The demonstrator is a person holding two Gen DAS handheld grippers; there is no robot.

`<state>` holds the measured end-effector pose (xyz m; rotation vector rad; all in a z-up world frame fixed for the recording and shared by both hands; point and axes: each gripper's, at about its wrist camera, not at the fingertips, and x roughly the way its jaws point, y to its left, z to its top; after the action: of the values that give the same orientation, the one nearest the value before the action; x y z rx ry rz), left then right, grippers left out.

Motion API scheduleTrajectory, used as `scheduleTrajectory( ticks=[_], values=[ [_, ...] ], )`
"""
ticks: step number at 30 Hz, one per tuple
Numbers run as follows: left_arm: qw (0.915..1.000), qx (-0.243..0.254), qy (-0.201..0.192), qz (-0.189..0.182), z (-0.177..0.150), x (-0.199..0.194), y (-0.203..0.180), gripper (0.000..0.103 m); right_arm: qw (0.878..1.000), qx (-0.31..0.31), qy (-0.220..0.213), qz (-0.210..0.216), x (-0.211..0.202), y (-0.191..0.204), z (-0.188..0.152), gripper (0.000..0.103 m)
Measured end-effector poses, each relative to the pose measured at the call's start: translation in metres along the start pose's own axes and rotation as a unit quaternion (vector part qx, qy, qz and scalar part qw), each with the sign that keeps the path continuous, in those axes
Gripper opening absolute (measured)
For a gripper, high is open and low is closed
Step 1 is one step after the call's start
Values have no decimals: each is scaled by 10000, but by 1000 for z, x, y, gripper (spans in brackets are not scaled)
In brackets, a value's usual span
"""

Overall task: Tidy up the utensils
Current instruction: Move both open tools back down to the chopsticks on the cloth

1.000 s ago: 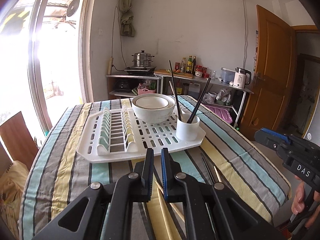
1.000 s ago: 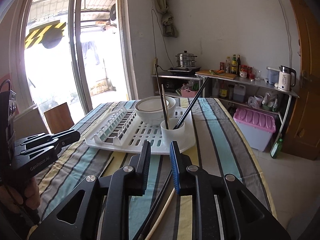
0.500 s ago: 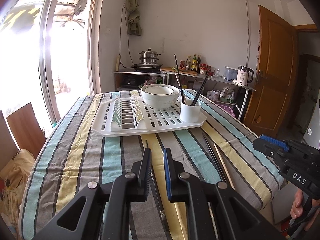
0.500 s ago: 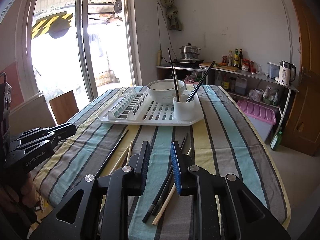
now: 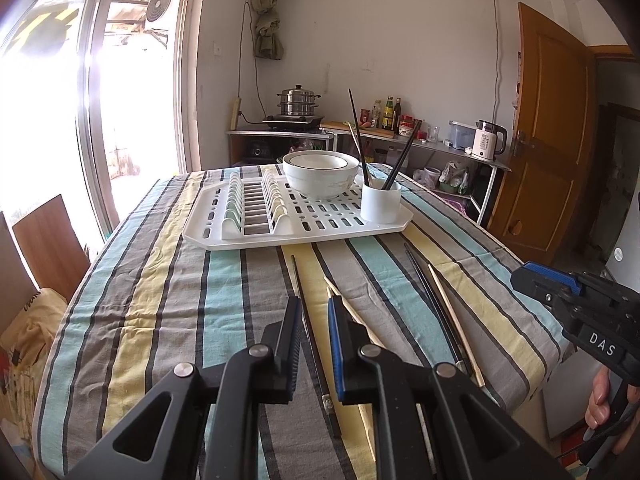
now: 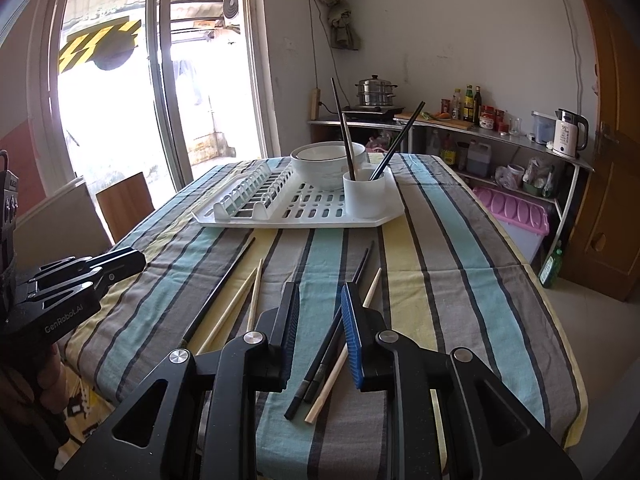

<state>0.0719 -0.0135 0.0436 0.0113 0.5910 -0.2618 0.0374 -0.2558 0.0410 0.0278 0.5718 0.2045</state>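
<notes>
both grippers pulled back from the rack over the last second, toward the near table edge; rack now far, loose chopsticks now in view below the fingers. reads as retreat after a drop-off, next pick not yet begun.

left to right: striped tablecloth (image 5: 168,292), woven, creased. white plastic drain rack (image 5: 280,232) at far centre, slotted base, ribbed plate slots on its left. white glazed bowl (image 5: 320,174) on rack, round, dark rim line. white cylindrical cup (image 5: 381,203) on rack's right corner, already holding dark chopsticks (image 5: 358,136) and one pale one, leaning.

left gripper (image 5: 314,320) hangs low over near centre of table, released, narrow gap, nothing between the ribbed pads; one long black chopstick (image 5: 310,320) lies on the cloth under the gap, two pale wooden ones (image 5: 352,312) just right of it.

right gripper (image 6: 320,312) likewise released and empty, over a loose bundle: two black sticks (image 6: 340,320) plus one pale wooden stick (image 6: 348,340), thin, straight, smooth.

six sticks left on cloth; task looks partly done.
</notes>
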Motion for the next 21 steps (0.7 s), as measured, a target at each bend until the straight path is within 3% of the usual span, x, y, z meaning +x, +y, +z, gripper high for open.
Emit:
scheduleTrajectory(
  ticks=[21],
  values=[
    [9967,-62,791,-161,-4,70,8,16,9988,69,480,89,49,-12,2,22]
  ],
)
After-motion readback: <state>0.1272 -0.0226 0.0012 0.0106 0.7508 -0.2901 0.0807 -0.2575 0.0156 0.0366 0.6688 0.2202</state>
